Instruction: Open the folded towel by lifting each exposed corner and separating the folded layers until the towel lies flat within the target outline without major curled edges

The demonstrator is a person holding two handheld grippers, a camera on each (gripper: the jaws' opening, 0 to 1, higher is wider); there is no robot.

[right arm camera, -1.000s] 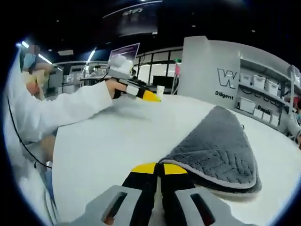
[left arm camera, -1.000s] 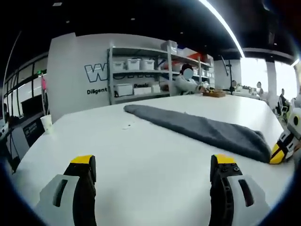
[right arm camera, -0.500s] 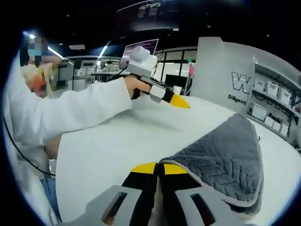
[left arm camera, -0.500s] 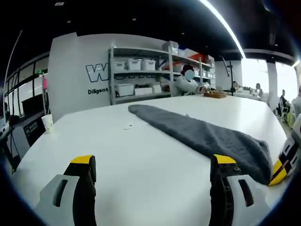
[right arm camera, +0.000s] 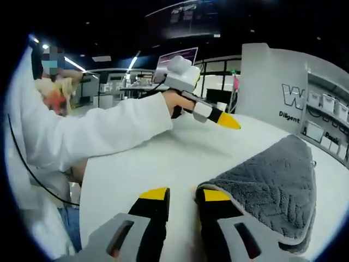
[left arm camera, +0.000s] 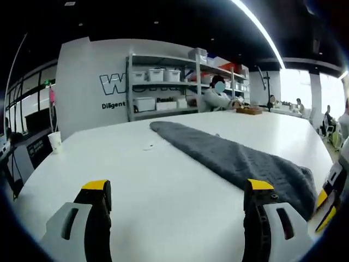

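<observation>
We saw the grey towel (left arm camera: pixel 234 158) lying folded in a long band on the white tabletop (left arm camera: pixel 163 185), running from the far middle of the left gripper view toward its near right edge. The left hand-held gripper (left arm camera: pixel 180 199) hovered over bare tabletop beside it, its two yellow-tipped jaws standing wide apart with nothing between them. At the right edge of that view the yellow-and-black tip of the right hand-held gripper (left arm camera: pixel 327 204) showed just beside the towel's near end. In the right gripper view the right hand-held gripper (right arm camera: pixel 184 195) had its jaws parted by a small gap, holding nothing; the towel's rounded, light-edged corner (right arm camera: pixel 218 188) lay just beside, perhaps touching, the right-hand jaw, and the towel (right arm camera: pixel 272 188) rested on the tabletop (right arm camera: pixel 142 164). Farther off in that view, a person's hand (right arm camera: pixel 173 102) in a white sleeve (right arm camera: pixel 98 131) held the left hand-held gripper (right arm camera: pixel 226 121) above the tabletop. Shelving (left arm camera: pixel 163 87) with white bins stood beyond the tabletop, and a paper cup (left arm camera: pixel 54 143) sat near its far left edge.
</observation>
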